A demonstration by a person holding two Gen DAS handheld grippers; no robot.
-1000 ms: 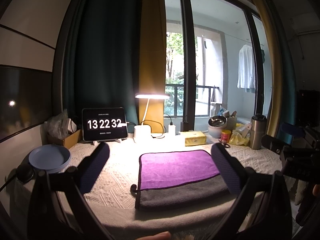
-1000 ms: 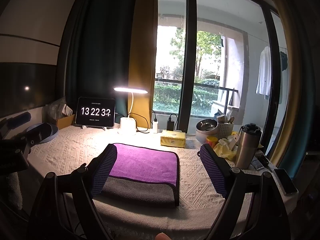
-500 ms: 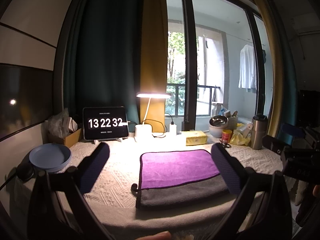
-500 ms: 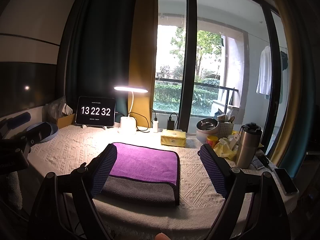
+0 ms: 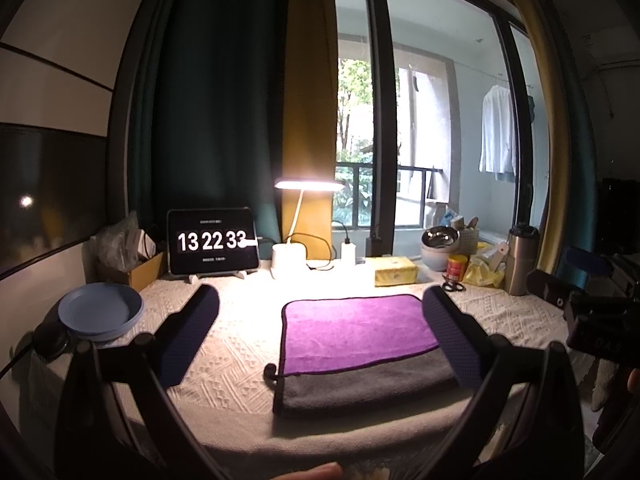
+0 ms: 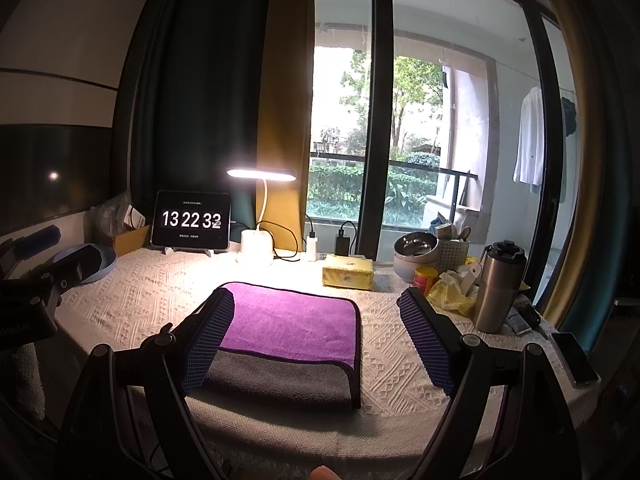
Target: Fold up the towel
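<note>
A folded towel [image 5: 352, 332], purple on top with a grey layer showing along its near edge, lies flat on the white textured tablecloth [image 5: 240, 356]. It also shows in the right wrist view [image 6: 292, 328]. My left gripper [image 5: 320, 304] is open and empty, held above the table's near edge, back from the towel. My right gripper [image 6: 316, 304] is open and empty too, also held back from the towel. Each gripper shows at the side edge of the other's view.
At the back stand a tablet clock [image 5: 212, 246], a lit desk lamp [image 5: 308, 186], a yellow tissue pack [image 5: 396, 272], bowls [image 6: 414, 248] and a steel flask [image 6: 500, 284]. A blue plate [image 5: 100, 314] sits at the left. A phone [image 6: 574, 358] lies at the right edge.
Both grippers stay open and nearly still. The towel has not moved.
</note>
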